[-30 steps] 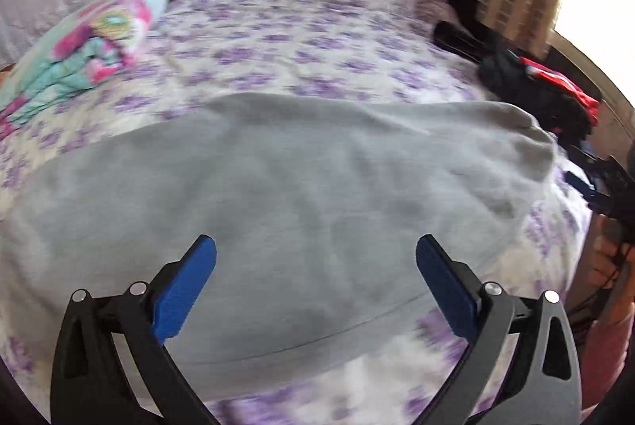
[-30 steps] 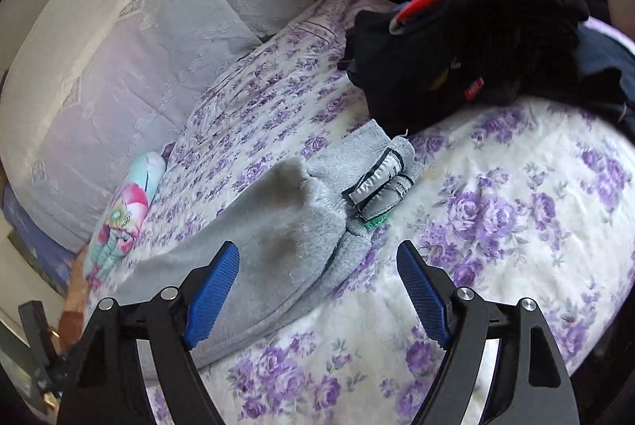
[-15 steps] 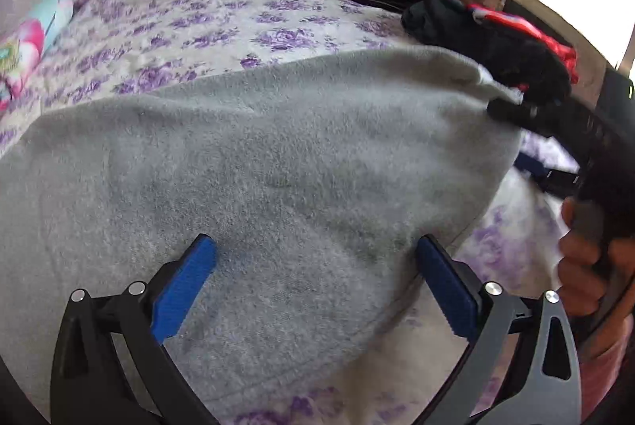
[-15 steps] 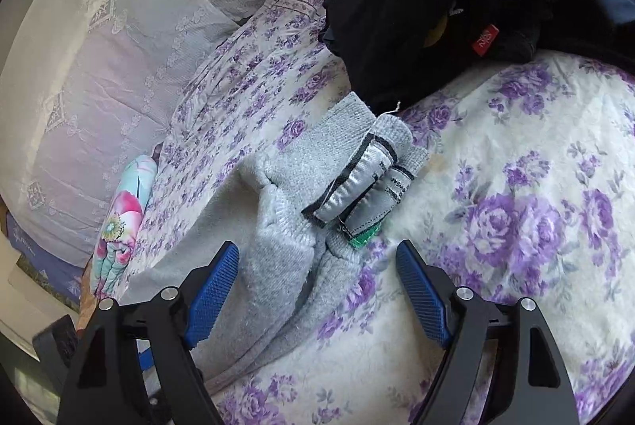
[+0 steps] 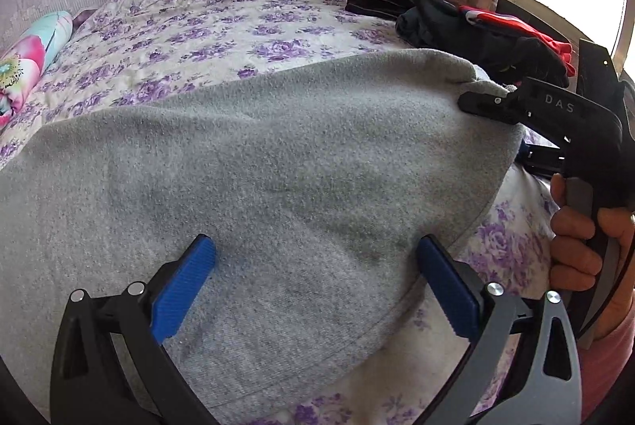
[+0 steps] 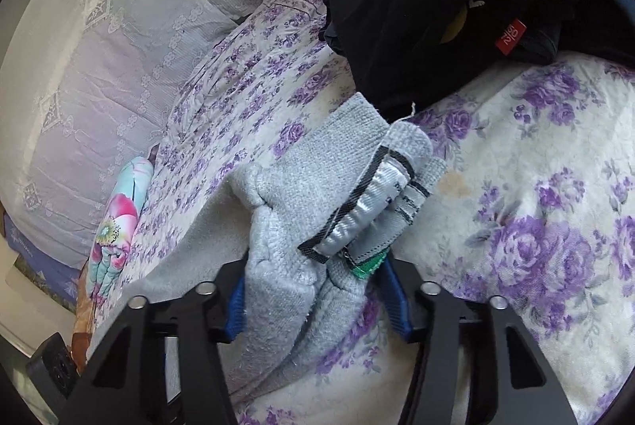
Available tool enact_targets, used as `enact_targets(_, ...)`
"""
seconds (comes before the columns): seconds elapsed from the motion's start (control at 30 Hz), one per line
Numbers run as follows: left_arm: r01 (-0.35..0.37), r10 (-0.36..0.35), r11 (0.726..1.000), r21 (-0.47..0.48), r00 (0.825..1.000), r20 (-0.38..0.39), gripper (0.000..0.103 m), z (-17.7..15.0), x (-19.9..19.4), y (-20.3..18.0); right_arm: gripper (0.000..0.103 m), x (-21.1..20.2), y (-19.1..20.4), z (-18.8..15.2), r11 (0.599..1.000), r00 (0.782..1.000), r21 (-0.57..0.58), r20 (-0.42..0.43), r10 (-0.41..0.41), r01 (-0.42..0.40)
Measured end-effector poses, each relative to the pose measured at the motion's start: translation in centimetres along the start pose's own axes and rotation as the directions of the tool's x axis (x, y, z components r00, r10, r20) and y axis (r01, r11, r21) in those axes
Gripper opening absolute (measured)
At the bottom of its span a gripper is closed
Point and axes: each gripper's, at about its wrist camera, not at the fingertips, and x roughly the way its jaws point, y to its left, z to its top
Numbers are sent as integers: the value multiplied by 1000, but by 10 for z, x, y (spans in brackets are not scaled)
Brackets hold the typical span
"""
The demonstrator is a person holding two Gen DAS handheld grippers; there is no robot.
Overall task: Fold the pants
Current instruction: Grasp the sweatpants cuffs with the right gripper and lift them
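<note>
Grey fleece pants [image 5: 278,147] lie spread across the flowered bed. My left gripper [image 5: 315,286] hovers open just over their near edge, blue pads wide apart with only flat cloth beneath. In the right wrist view the waist end of the pants [image 6: 285,187] is bunched, its silver and black inner waistband [image 6: 357,218] turned out. My right gripper [image 6: 313,290] is closing on that bunch, and both blue pads press into the grey cloth. In the left wrist view the right gripper [image 5: 516,99] sits at the pants' far right corner, held by a hand [image 5: 575,238].
The bed sheet [image 5: 238,20] is white with purple flowers. A pile of black and red clothes [image 6: 456,8] lies just beyond the waistband, also at the bed's right edge [image 5: 476,36]. A bright folded cloth [image 5: 24,56] rests at far left. Lace-covered pillows [image 6: 99,48] line the back.
The right gripper moved in and down onto the waistband and its jaws closed on the bunched cloth. The left gripper came closer over the pants, then held still.
</note>
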Motion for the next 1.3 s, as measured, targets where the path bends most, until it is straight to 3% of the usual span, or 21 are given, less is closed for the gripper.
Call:
enact_targets(0.03,0,0,1000,0,1000,0,99,0,0,0,39,1,-1,-1,1000,1000,5,-5,12,-12)
enact_targets(0.23,8,-8,1000,-5,1000,4,99,1,0,0,29,0,15,-5,996,998,-67,19,-55,56)
enact_targets(0.33,49,-47,998,-46,999,25,99,2,-9,9,25,-5,30,-6,983,992,-141,51,-115,121)
enact_targets(0.4,68,-64,992,-106,997,38,99,3,-21,25,24,-9,45,-8,963,983,-206,88,-159,174)
enact_targets(0.47,45,-34,986,-160,997,73,99,3,-40,49,23,-16,63,-11,929,969,-284,143,-204,237)
enact_targets(0.53,24,1,980,-199,992,124,99,-1,-62,76,23,-22,88,-17,867,941,-379,218,-257,325)
enact_targets(0.6,-18,67,964,-266,982,177,99,-9,-90,115,23,-27,116,-28,777,904,-474,308,-295,415)
enact_targets(0.73,-77,194,891,-447,956,221,99,-35,-140,194,23,-26,185,-73,452,799,-660,526,-292,600)
enact_targets(0.8,-80,227,851,-519,947,225,99,-49,-158,224,23,-20,215,-101,271,765,-715,598,-239,644)
enact_targets(0.87,-102,281,819,-564,929,240,99,-64,-174,246,23,-9,236,-126,107,749,-745,635,-188,658)
enact_targets(0.93,-142,333,802,-580,913,236,99,-73,-181,258,24,5,253,-158,-85,762,-773,634,-135,628)
enact_targets(1.0,-126,320,801,-585,916,241,99,-80,-182,267,24,19,260,-186,-246,804,-799,585,-104,549)
enact_targets(1.1,-131,322,815,-564,912,253,99,-84,-179,266,24,33,265,-220,-410,879,-828,463,-114,382)
enact_targets(1.2,-170,343,833,-527,905,250,99,-83,-176,260,24,39,267,-235,-489,908,-825,396,-138,285)
enact_targets(1.3,-147,318,839,-524,914,253,99,-86,-174,263,24,40,274,-229,-492,916,-837,363,-173,238)
